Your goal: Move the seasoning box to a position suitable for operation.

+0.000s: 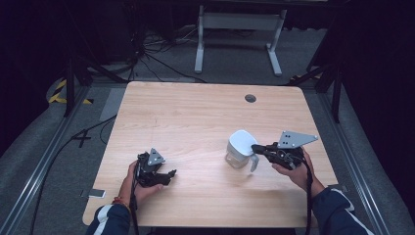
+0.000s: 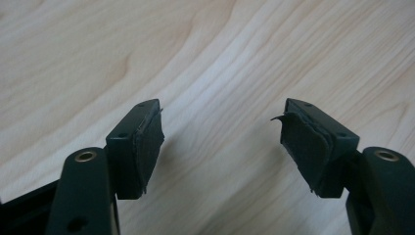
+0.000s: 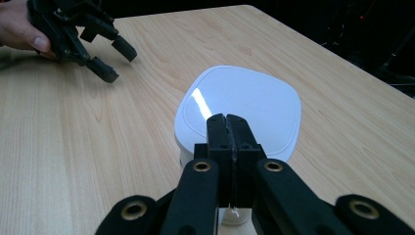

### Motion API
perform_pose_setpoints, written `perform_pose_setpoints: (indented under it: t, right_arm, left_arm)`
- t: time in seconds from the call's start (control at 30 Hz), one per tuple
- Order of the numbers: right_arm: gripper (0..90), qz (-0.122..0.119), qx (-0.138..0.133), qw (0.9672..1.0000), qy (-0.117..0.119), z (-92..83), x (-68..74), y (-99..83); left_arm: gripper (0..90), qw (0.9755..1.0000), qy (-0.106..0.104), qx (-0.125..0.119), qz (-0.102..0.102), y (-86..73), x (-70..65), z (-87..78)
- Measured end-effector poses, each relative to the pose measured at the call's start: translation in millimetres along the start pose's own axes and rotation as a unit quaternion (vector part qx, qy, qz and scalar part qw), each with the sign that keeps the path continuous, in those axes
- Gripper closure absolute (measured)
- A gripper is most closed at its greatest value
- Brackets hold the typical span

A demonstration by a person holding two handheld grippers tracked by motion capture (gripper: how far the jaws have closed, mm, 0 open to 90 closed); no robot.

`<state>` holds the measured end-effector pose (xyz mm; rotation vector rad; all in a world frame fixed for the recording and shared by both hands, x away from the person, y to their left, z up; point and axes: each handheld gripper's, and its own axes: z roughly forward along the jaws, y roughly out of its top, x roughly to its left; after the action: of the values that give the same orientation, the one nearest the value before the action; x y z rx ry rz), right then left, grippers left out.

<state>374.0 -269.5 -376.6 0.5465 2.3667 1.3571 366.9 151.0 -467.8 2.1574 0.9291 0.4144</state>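
Observation:
A clear plastic jug (image 1: pixel 237 157) with a white lid (image 3: pixel 249 103) stands on the wooden table (image 1: pixel 195 117), right of centre. Its handle (image 1: pixel 254 163) points toward my right hand. My right gripper (image 1: pixel 255 147) is shut, jaws pressed together, and its tips lie over the lid's near rim (image 3: pixel 228 120). I cannot see anything between the jaws. My left gripper (image 1: pixel 168 177) rests low near the table's front left, open, with bare wood between its pads (image 2: pixel 222 132). In the right gripper view the left gripper (image 3: pixel 117 62) is at the far left, held by a hand.
A round grommet hole (image 1: pixel 250 98) sits near the table's far edge. Beyond the table stand a white frame (image 1: pixel 240 29) and loose cables (image 1: pixel 156 49) on the floor. Broad bare wood lies between the two grippers.

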Motion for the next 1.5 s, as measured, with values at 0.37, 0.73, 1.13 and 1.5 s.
perform_pose_setpoints:
  t: [0.37, 0.73, 1.13, 1.5]
  right_arm:
    - [90.0, -0.002, -0.002, 1.0000, 0.004, -1.3, 1.2, -1.6]
    - [90.0, -0.004, -0.002, 1.0000, 0.007, -1.5, 1.6, -2.1]
    - [90.0, -0.003, -0.003, 1.0000, 0.009, -2.1, 2.2, -3.3]
    - [90.0, -0.007, 0.002, 0.9999, 0.011, -3.3, 2.5, -4.7]
  left_arm:
    - [44.2, 0.9977, 0.008, -0.048, 0.047, 69.8, -26.4, 16.3]
    - [73.8, 0.9925, -0.050, -0.083, 0.074, 119.9, -54.1, 42.2]
    - [89.6, 0.9853, -0.067, -0.078, 0.136, 149.0, -80.5, 49.9]
    - [89.0, 0.9825, -0.062, -0.090, 0.150, 162.9, -87.0, 41.6]
